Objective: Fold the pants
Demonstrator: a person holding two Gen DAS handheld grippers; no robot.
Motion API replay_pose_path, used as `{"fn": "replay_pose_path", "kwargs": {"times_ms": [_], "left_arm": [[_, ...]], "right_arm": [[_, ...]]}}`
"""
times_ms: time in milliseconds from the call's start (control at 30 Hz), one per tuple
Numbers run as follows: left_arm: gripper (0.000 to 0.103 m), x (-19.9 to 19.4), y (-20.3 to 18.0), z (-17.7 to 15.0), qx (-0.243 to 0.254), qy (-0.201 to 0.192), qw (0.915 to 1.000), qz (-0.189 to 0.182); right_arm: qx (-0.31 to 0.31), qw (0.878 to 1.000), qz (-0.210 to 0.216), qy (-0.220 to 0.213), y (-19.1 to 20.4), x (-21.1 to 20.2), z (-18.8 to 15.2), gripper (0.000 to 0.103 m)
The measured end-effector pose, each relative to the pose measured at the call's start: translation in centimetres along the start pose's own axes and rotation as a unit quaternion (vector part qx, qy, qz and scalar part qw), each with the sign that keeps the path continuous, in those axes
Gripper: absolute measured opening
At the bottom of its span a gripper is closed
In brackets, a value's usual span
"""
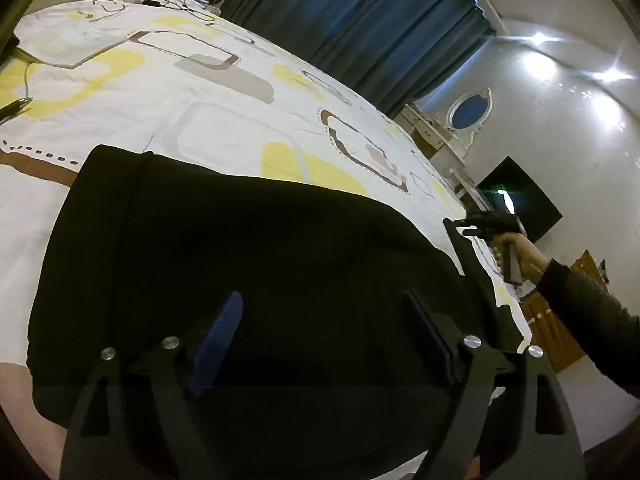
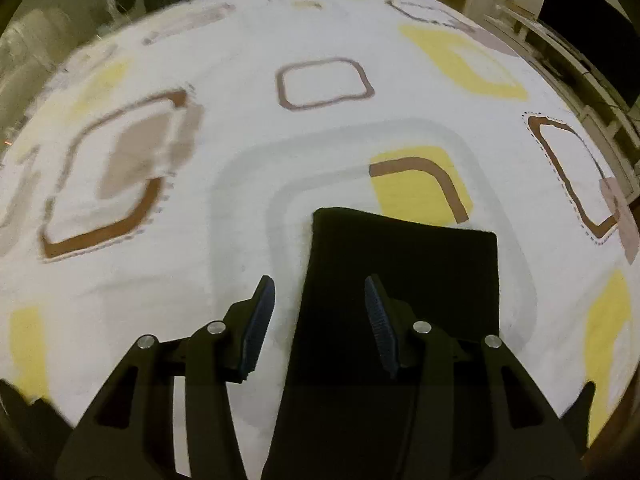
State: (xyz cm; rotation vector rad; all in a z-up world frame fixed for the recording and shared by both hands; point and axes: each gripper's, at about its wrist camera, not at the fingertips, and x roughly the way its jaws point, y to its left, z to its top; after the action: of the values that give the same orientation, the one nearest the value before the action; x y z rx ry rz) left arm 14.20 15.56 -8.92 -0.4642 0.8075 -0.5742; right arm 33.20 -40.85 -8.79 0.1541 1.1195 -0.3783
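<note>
pants [image 1: 248, 248] | black | folded flat | lying on patterned bedsheet [image 1: 224, 120]

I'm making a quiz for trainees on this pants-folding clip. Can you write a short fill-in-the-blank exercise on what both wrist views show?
1. The pants lying on the bedspread are ____ in colour.
2. The left gripper has its jaws ____, with nothing pinched between them.
3. The curtain behind the bed is dark ____.
4. The right gripper hangs over the end of a pant ____.

Missing words: black; open; blue; leg
</note>
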Motion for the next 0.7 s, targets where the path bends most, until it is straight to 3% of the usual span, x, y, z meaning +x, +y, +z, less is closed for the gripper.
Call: {"fn": "replay_pose_path", "kwargs": {"times_ms": [167, 300, 367, 400, 467, 700], "left_arm": [[0.084, 0.4, -0.1, 0.1, 0.003, 0.0, 1.0, 0.001], [0.085, 0.5, -0.1, 0.1, 0.005, -0.001, 1.0, 0.003], [0.085, 0.6, -0.1, 0.1, 0.005, -0.002, 1.0, 0.004], [0.085, 0.6, -0.2, 0.1, 0.005, -0.002, 1.0, 0.005], [0.085, 0.7, -0.3, 0.2, 0.004, -0.001, 1.0, 0.007], [0.085, 0.8, -0.5, 0.4, 0.003, 0.002, 0.9998, 0.018]], "right_arm": [[-0.015, 0.999, -0.041, 0.027, 0.8, 2.8, 0.9, 0.047], [-0.027, 0.998, -0.046, 0.027, 1.1, 3.0, 1.0, 0.044], [-0.025, 0.998, -0.043, 0.025, 0.8, 2.9, 1.1, 0.022], [-0.024, 0.999, -0.043, 0.023, 0.7, 2.8, 1.1, 0.017], [-0.013, 0.999, -0.03, 0.012, -0.2, 2.1, 0.9, 0.008], [0.052, 0.995, 0.055, -0.065, -6.2, -4.1, -1.1, 0.007]]}}
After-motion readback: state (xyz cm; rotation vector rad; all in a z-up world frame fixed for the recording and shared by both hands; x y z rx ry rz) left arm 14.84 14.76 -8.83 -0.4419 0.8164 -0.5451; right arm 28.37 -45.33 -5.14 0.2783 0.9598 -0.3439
